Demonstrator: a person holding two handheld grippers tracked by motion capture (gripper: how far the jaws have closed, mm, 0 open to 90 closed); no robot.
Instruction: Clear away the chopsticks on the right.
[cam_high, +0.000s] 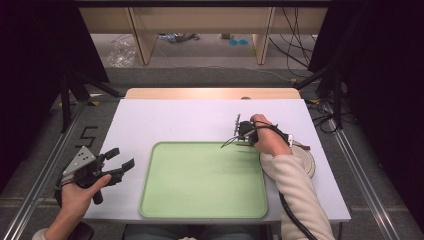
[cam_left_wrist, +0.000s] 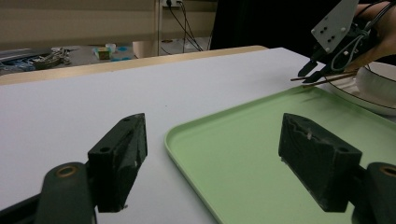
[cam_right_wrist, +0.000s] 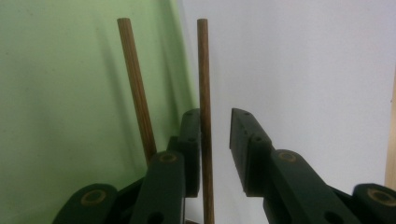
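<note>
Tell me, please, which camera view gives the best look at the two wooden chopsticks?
The right gripper view: both chopsticks run up the frame, sharp and close, one between the right tongs. The left gripper view shows them far off as thin sticks by the tray's far edge; the high view shows faint lines.

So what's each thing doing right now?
Left gripper: open, holding nothing, beside the tray.
Right gripper: part open, one chopstick between its jaws, not squeezed.
Other chopstick: outside the jaws, over the tray.
Tray: bare.
Bowl: upright.
</note>
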